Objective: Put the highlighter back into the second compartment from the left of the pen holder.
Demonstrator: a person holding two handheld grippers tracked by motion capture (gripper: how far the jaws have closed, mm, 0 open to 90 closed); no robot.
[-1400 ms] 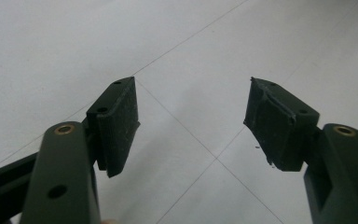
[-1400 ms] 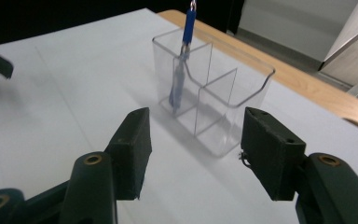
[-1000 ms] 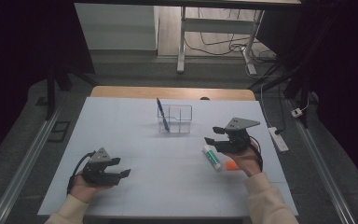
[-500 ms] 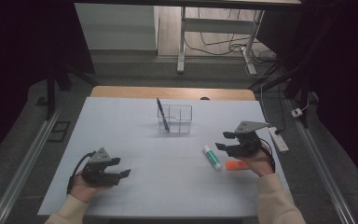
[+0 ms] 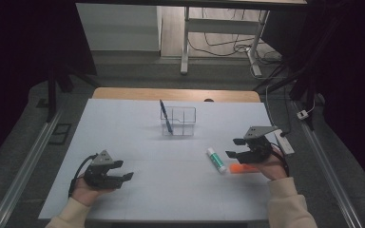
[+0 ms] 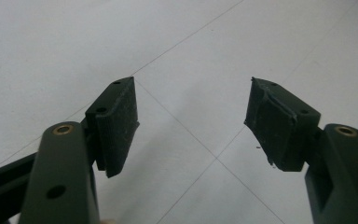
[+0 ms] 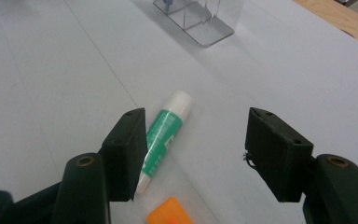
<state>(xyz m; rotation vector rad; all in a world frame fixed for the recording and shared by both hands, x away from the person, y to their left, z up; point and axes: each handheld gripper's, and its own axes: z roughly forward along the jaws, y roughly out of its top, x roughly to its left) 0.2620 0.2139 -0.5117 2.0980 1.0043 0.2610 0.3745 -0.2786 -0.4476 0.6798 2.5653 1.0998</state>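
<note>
A green-and-white glue stick (image 5: 216, 159) lies on the white table cover, with a small orange object (image 5: 242, 168) just to its right. My right gripper (image 5: 234, 147) hovers open above the orange object. Its jaws have just been opening, with nothing between them. In the right gripper view the glue stick (image 7: 165, 135) lies ahead by the left jaw of the right gripper (image 7: 196, 154), and the orange object (image 7: 170, 212) sits at the bottom edge. My left gripper (image 5: 123, 170) rests open at the front left. Bare cover lies between the jaws of the left gripper (image 6: 191, 126).
A clear divided holder (image 5: 179, 121) stands mid-table with a blue pen (image 5: 165, 116) leaning in its left end. A white power strip (image 5: 285, 142) lies at the table's right edge. The wooden tabletop (image 5: 123, 93) shows behind the cover.
My right gripper has moved to the right, off the glue stick and toward the table's right edge. The left gripper, glue stick and orange object have stayed put.
</note>
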